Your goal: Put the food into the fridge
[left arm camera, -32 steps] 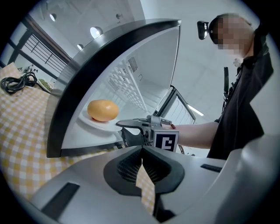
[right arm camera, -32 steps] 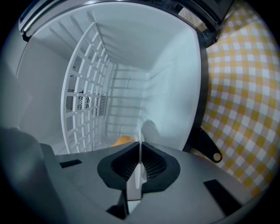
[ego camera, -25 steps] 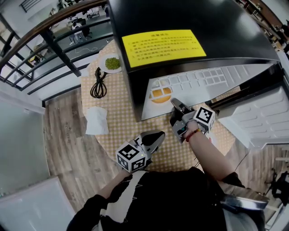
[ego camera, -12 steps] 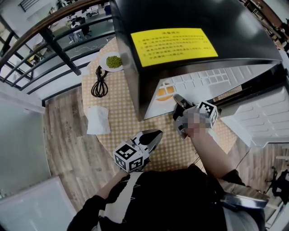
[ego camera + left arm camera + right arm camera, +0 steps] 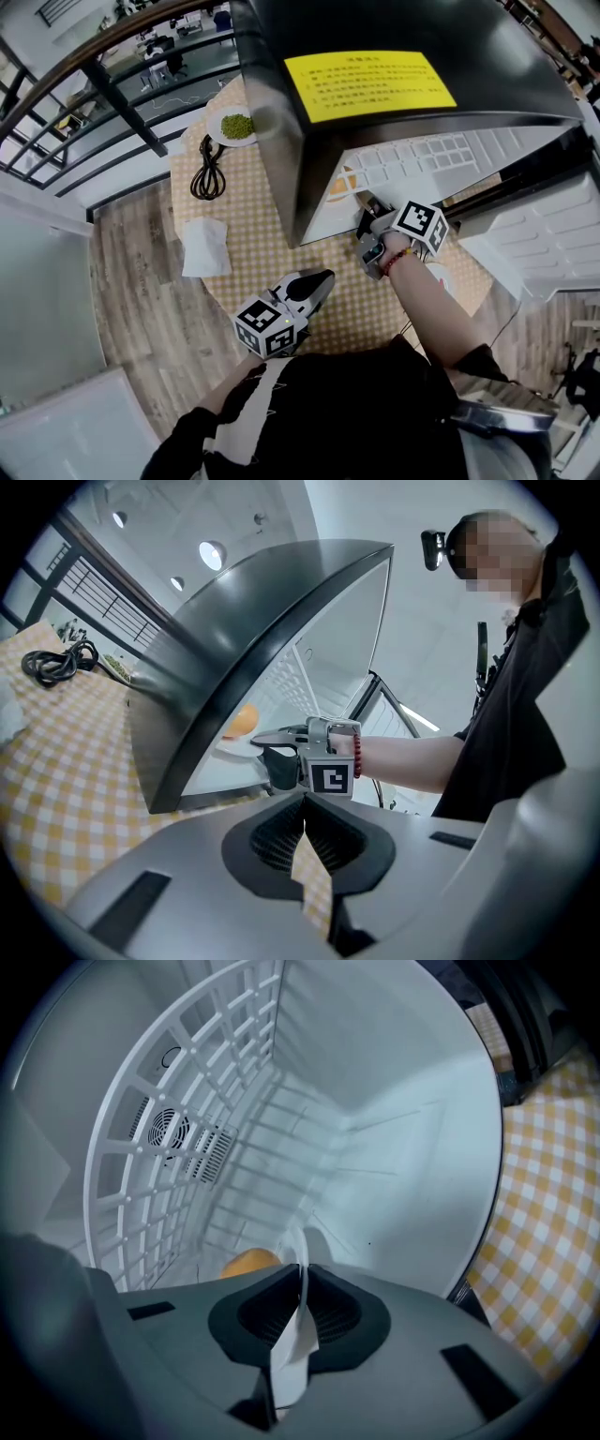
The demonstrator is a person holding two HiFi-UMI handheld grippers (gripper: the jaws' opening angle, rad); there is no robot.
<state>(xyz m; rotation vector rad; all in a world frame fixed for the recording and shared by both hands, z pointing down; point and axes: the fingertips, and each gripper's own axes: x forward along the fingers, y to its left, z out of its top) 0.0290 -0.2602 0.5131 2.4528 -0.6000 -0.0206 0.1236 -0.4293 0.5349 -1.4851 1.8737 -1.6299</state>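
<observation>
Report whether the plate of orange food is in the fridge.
In: the plate is past the fridge opening, white walls around it, its rim clamped in the right gripper.

A coiled black cable (image 5: 206,171) and white napkin (image 5: 205,247) lie apart on the checked tablecloth (image 5: 258,258).

The fridge (image 5: 511,56) is shiny black outside, smooth white plastic inside. The plate (image 5: 292,1344) is glossy white. The tablecloth (image 5: 248,248) is cloth. The floor (image 5: 131,291) is wood.

A plate (image 5: 340,194) sits inside the fridge (image 5: 422,28); a cable (image 5: 206,173) lies left on the table (image 5: 253,253).
</observation>
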